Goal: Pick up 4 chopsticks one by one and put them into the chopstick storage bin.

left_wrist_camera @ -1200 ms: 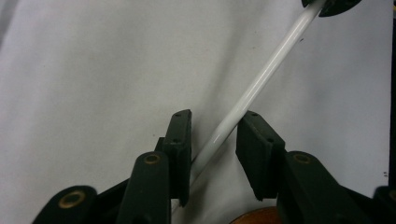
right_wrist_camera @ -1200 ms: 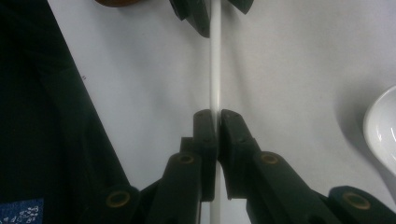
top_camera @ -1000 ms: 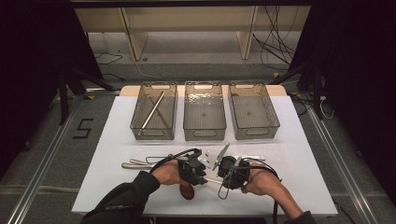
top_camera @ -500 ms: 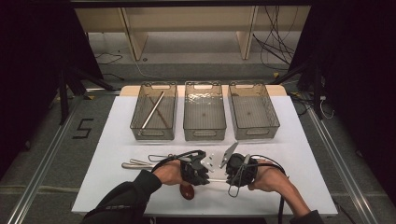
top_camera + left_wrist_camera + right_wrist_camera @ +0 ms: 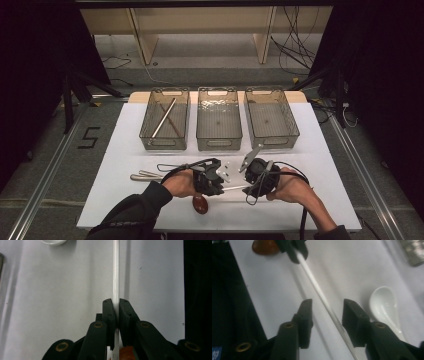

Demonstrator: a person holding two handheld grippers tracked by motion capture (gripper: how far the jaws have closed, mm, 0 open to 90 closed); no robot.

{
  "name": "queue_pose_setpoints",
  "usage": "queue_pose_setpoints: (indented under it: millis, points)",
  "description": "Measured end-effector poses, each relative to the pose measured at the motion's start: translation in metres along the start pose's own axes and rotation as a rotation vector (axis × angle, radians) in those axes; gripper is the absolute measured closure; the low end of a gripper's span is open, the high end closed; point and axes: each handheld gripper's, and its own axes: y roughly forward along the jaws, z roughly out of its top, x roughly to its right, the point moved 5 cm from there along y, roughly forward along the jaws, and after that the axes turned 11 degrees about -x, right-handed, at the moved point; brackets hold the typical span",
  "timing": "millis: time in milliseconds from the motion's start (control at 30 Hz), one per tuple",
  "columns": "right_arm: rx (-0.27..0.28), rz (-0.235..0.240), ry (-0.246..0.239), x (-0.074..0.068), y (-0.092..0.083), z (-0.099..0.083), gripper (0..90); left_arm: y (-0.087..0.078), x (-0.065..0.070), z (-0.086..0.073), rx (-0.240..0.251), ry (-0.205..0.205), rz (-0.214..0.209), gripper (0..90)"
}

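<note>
Changing hands: left gripper (image 5: pixel 115 315) fingers have just closed, pinching the white rod (image 5: pixel 116 277).
Right gripper (image 5: pixel 325 312): fingers just spread, rod between them, untouched.
Location: near edge of the table (image 5: pixel 125 130), beside a brown spoon (image 5: pixel 200 204).
Meaning: handover looks complete; trays (image 5: pixel 218 120) await.

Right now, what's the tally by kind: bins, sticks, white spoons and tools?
Clear bins: 3
Sticks in the left bin: 2
White stick, gripped by the left tool: 1
White spoon: 1
Tools, counting the right tool: 2
Total: 9
</note>
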Motion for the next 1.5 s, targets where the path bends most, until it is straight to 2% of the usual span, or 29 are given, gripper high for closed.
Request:
queue_pose_setpoints:
  millis: [200,333,467,567,733,933,1067,1133,1167,1200,1333,1500]
  points:
    - [0.087,-0.071,0.064,0.004,-0.013,0.006,43.3,-0.006,-0.009,-0.004,-0.028,-0.051,0.032,83.6]
    - [0.138,-0.092,0.104,0.006,-0.020,0.007,37.6,-0.012,-0.015,-0.008,-0.035,-0.089,0.053,83.6]
    - [0.207,-0.103,0.133,0.005,-0.028,0.006,36.3,-0.020,-0.024,-0.016,-0.024,-0.147,0.066,83.6]
    - [0.224,-0.098,0.145,0.002,-0.030,0.005,35.8,-0.027,-0.030,-0.021,-0.006,-0.195,0.078,83.6]
    - [0.281,-0.080,0.202,0.003,-0.031,0.002,34.4,-0.038,-0.041,-0.032,0.021,-0.260,0.094,83.5]
    - [0.277,-0.073,0.228,0.001,-0.016,0.001,32.8,-0.049,-0.054,-0.045,0.048,-0.336,0.113,83.5]
    - [0.300,-0.068,0.245,0.000,-0.014,0.002,32.2,-0.053,-0.061,-0.053,0.048,-0.363,0.116,83.5]
    - [0.301,-0.071,0.249,0.000,-0.011,0.002,30.7,-0.055,-0.064,-0.056,0.054,-0.378,0.120,83.5]
    - [0.300,-0.072,0.254,0.000,-0.009,0.002,30.5,-0.056,-0.066,-0.058,0.068,-0.401,0.121,83.5]
    - [0.297,-0.076,0.258,0.000,-0.008,0.001,30.3,-0.058,-0.068,-0.061,0.063,-0.400,0.125,83.5]
    - [0.293,-0.081,0.270,0.000,-0.003,-0.002,28.7,-0.065,-0.076,-0.071,0.074,-0.441,0.135,83.5]
    - [0.305,-0.063,0.303,0.001,-0.002,-0.004,26.2,-0.073,-0.084,-0.082,0.096,-0.482,0.153,83.5]
